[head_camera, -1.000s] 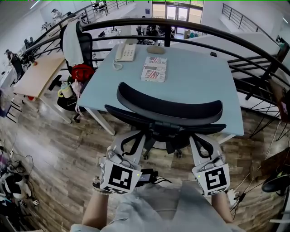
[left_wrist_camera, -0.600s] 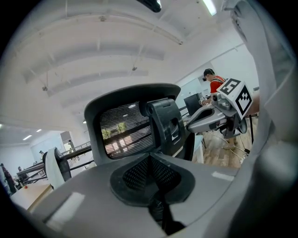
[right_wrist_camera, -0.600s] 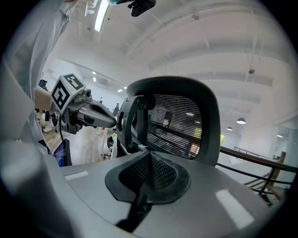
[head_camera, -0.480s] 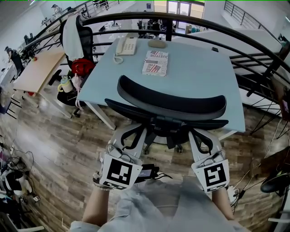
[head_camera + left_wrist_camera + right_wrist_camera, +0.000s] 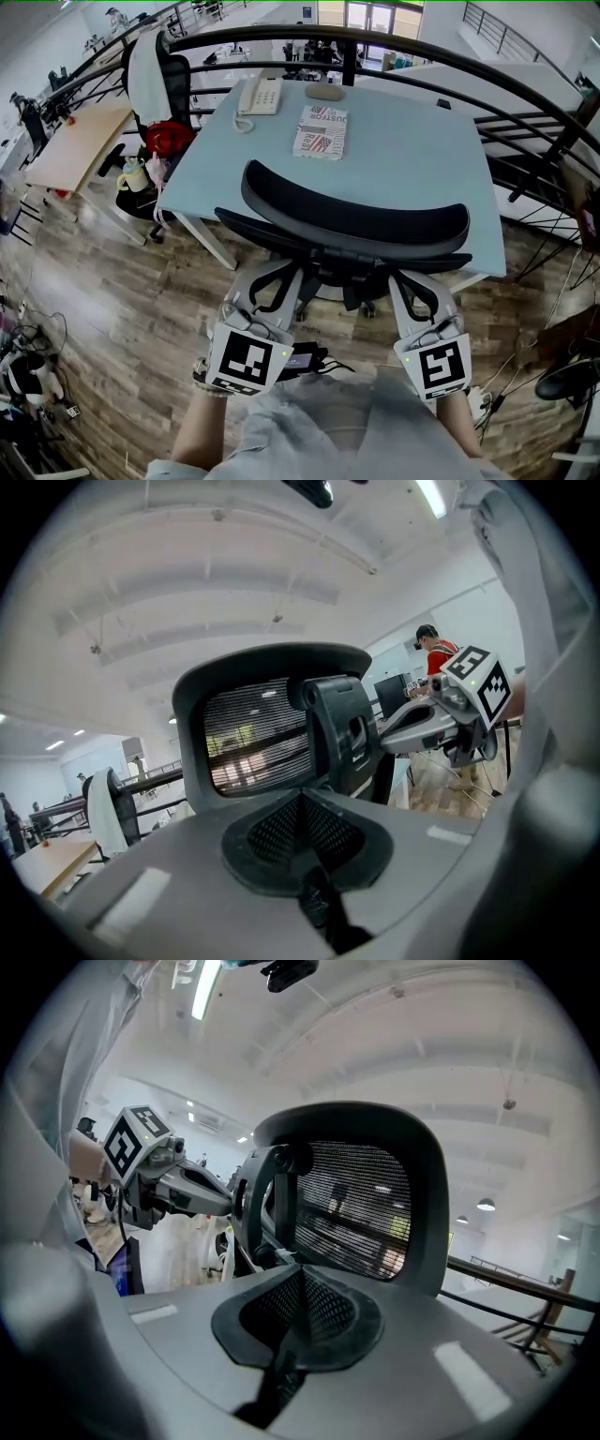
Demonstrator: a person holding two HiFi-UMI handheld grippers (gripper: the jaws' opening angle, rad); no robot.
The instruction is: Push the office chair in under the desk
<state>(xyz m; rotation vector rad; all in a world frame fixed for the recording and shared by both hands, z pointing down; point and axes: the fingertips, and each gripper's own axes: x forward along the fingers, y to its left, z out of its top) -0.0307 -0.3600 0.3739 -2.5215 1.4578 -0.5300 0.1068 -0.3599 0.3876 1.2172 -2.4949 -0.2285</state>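
The office chair (image 5: 354, 220) is set at the near edge of the desk (image 5: 422, 159), backrest toward the person. A telephone (image 5: 260, 97) and a printed box (image 5: 321, 132) are laid on the desktop. The left gripper (image 5: 302, 832) and the right gripper (image 5: 302, 1312) are held just behind the backrest, with jaws closed together and empty.

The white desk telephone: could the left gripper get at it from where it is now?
Probably not. The left gripper sits behind the black office chair, and that chair and most of the pale blue desk lie between it and the white telephone at the far edge.
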